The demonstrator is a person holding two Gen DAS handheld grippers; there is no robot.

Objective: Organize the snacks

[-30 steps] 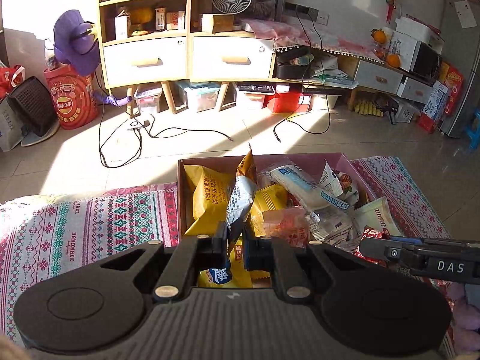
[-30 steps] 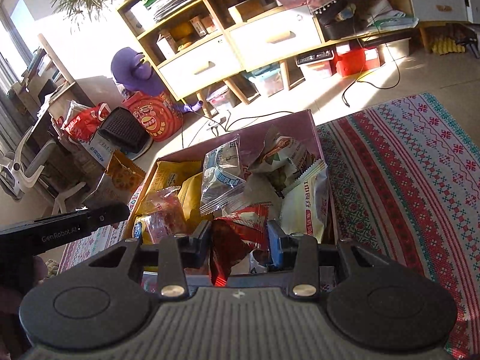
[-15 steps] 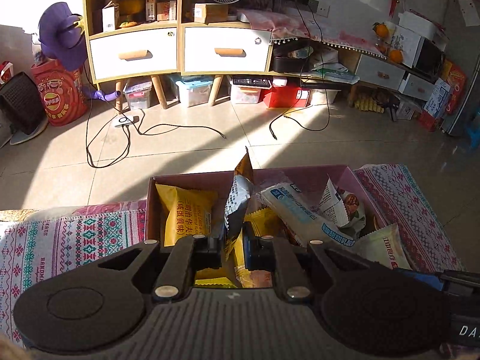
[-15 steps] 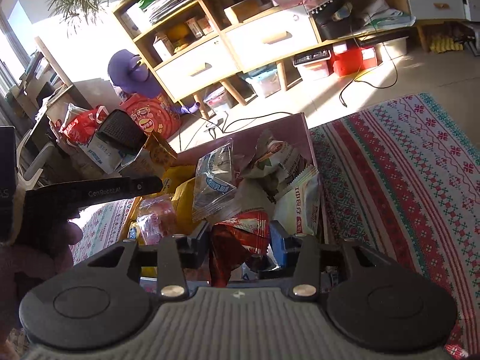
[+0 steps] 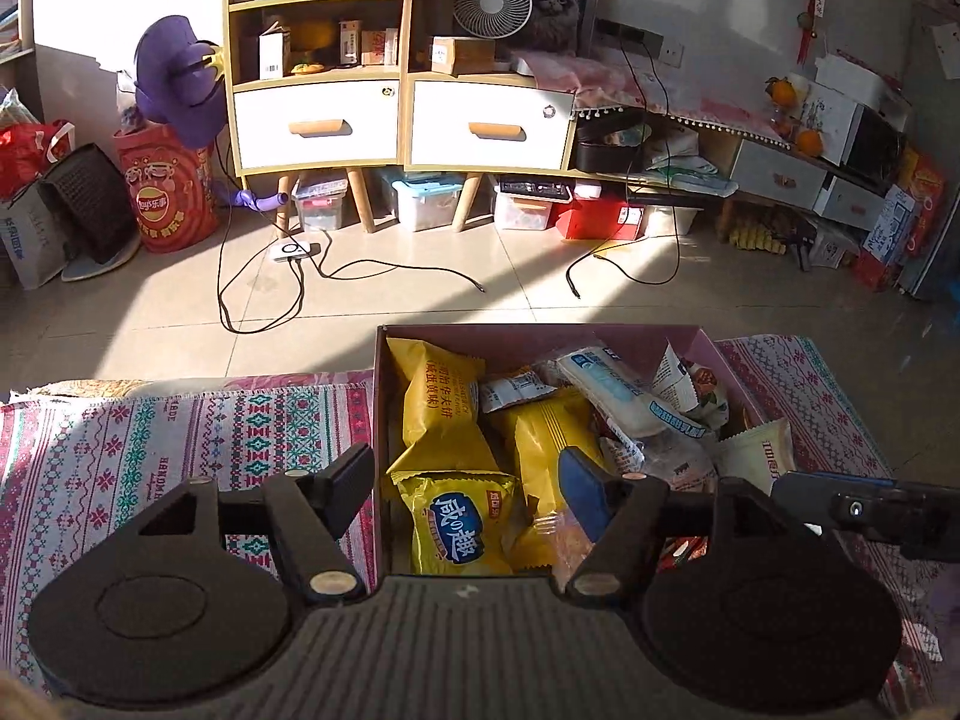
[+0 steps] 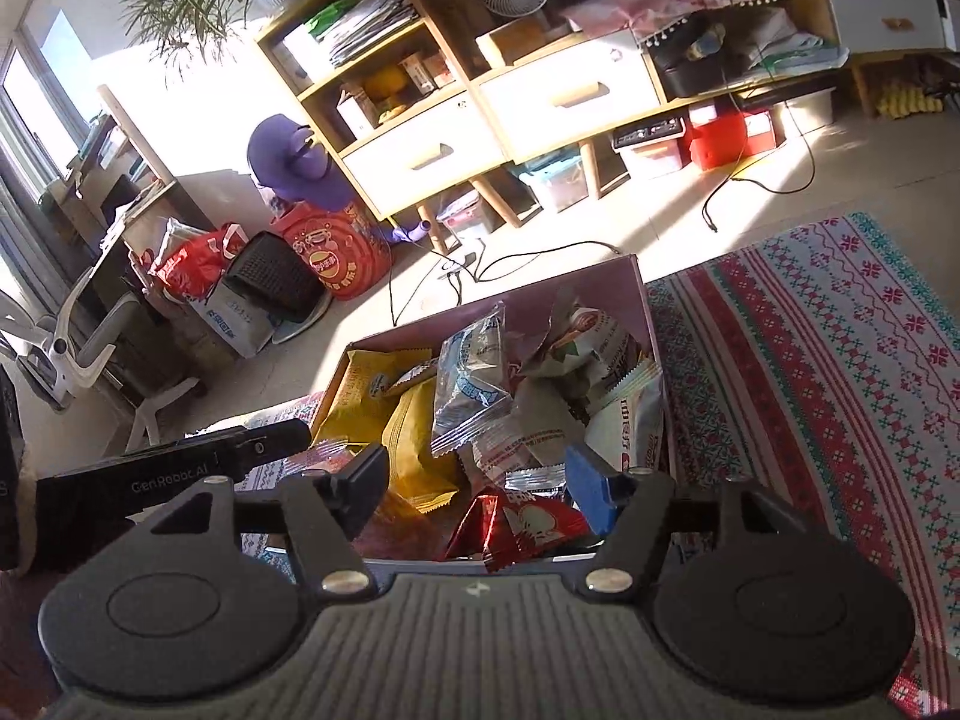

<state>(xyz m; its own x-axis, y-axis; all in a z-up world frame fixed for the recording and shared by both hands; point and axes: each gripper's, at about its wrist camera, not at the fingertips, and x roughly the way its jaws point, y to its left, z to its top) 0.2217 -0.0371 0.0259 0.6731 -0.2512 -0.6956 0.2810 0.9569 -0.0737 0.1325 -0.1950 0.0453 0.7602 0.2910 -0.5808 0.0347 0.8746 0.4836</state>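
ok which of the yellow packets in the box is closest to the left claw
The yellow packet with the blue oval logo, lying at the box's near edge between the open left claw's fingers. The plain yellow packets sit farther back.

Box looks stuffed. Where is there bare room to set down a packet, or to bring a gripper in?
The box is crowded wall to wall with packets, the red packet at its near edge. Bare patches: the patterned cloth left of the box, and the cloth right of it. Both the left gripper and right gripper hang open over the box.
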